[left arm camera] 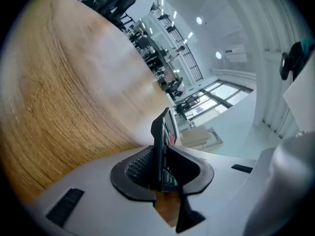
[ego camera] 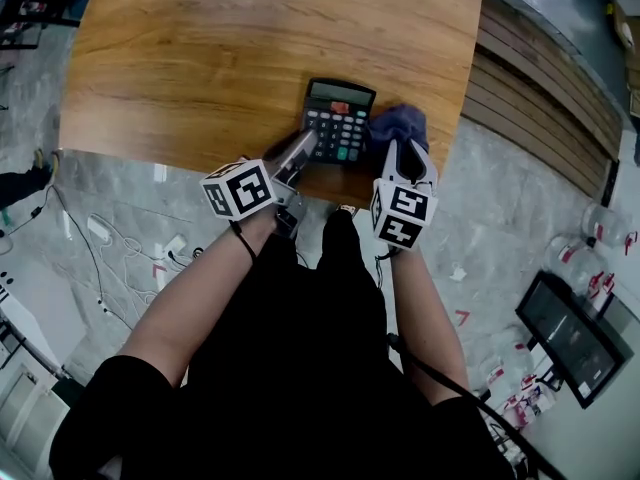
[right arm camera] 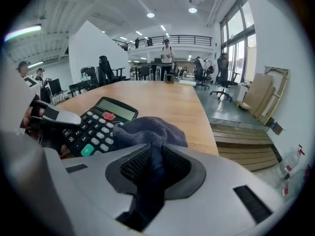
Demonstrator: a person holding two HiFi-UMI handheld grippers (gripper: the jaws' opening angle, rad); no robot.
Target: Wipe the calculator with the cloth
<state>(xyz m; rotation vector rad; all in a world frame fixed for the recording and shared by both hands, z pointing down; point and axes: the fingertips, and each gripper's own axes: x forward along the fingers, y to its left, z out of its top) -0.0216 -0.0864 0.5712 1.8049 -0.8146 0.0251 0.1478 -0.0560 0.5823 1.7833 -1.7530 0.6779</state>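
A black calculator (ego camera: 338,120) lies flat on the wooden table (ego camera: 230,48), close to its front edge. My left gripper (ego camera: 305,146) is at the calculator's near left corner. In the left gripper view the calculator (left arm camera: 165,132) stands edge-on between the jaws, against one pad, with a thin gap on its key side. My right gripper (ego camera: 405,153) is shut on a dark blue cloth (ego camera: 400,123), which bunches up just right of the calculator. In the right gripper view the cloth (right arm camera: 147,132) fills the jaws and rests beside the keys (right arm camera: 88,132).
The table's front edge runs just behind both grippers, above my black-clad legs. Loose cables (ego camera: 120,248) lie on the grey floor at the left. Wooden steps (ego camera: 540,88) and a dark flat panel (ego camera: 575,338) are at the right.
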